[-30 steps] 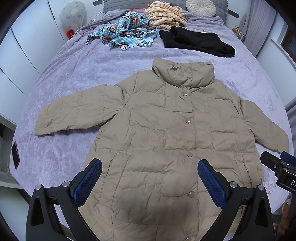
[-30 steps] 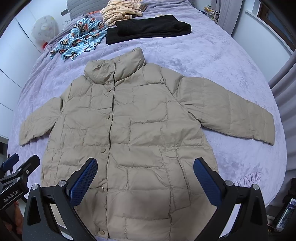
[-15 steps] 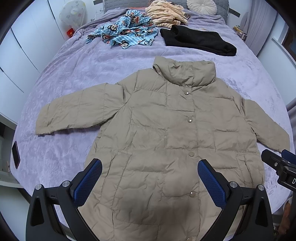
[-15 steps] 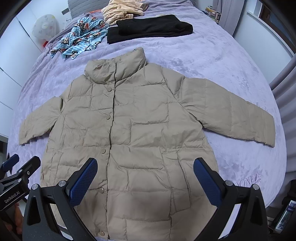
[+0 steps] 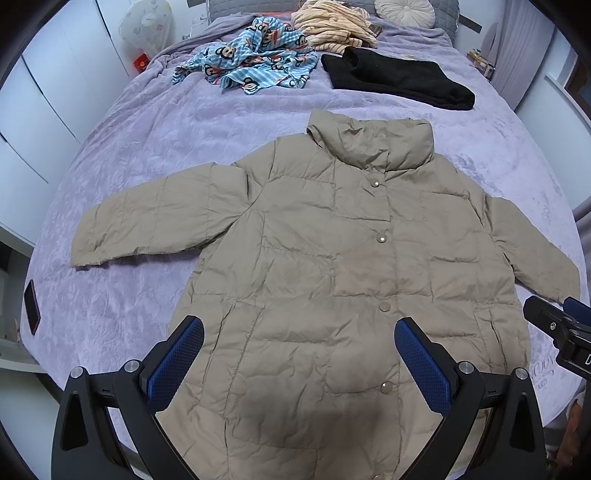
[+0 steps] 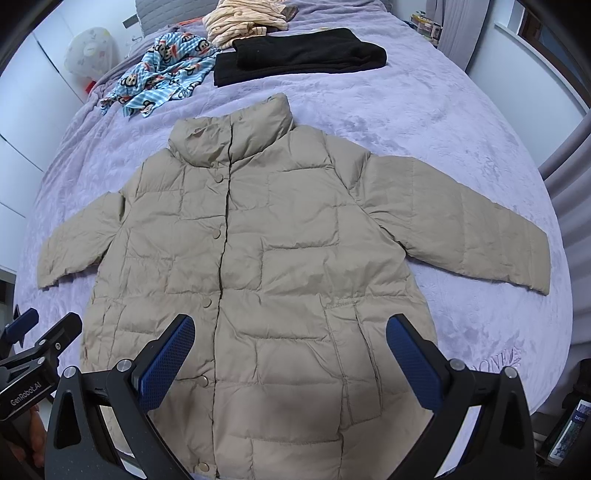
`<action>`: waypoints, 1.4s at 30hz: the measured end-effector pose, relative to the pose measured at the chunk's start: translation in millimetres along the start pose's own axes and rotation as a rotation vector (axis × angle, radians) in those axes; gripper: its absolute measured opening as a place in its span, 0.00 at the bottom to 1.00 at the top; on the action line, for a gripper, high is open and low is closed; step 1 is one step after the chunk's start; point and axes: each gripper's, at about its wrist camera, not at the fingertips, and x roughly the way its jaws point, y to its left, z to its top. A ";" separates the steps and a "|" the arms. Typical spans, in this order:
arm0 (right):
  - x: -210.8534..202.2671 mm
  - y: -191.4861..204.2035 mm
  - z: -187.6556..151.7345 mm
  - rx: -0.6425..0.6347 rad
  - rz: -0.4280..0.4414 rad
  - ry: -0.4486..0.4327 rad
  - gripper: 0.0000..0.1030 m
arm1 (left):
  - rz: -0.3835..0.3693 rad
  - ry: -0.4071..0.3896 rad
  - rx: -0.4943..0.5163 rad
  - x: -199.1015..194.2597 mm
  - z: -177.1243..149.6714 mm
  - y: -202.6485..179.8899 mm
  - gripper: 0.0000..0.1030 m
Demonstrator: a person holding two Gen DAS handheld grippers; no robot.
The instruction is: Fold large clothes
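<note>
A beige quilted puffer jacket (image 5: pixel 332 258) lies flat and buttoned on the purple bed, collar far, sleeves spread out to both sides; it also shows in the right wrist view (image 6: pixel 280 251). My left gripper (image 5: pixel 299 354) is open and empty, held above the jacket's lower hem. My right gripper (image 6: pixel 291 350) is open and empty above the hem too. The right gripper's tip (image 5: pixel 554 325) shows at the right edge of the left wrist view; the left gripper (image 6: pixel 37 354) shows at the left edge of the right wrist view.
At the far end of the purple bedspread (image 5: pixel 147 147) lie a blue monkey-print garment (image 5: pixel 255 66), a folded black garment (image 5: pixel 399 81) and a striped cream pile (image 5: pixel 332 26). A dark phone (image 5: pixel 31 306) lies at the bed's left edge. White cupboards stand left.
Both grippers have drifted slightly back and up, so the jacket sits a little lower in view. Jaws stay open; the jacket has not moved.
</note>
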 end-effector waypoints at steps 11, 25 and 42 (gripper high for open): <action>1.6 0.7 0.3 -0.001 0.000 0.003 1.00 | 0.000 0.002 0.000 0.7 0.1 0.6 1.00; 2.3 1.5 0.9 -0.002 -0.001 0.003 1.00 | 0.000 0.007 -0.004 3.5 -0.1 3.5 1.00; 4.4 2.6 1.1 -0.002 -0.002 0.005 1.00 | 0.003 0.011 -0.004 5.7 0.8 6.4 1.00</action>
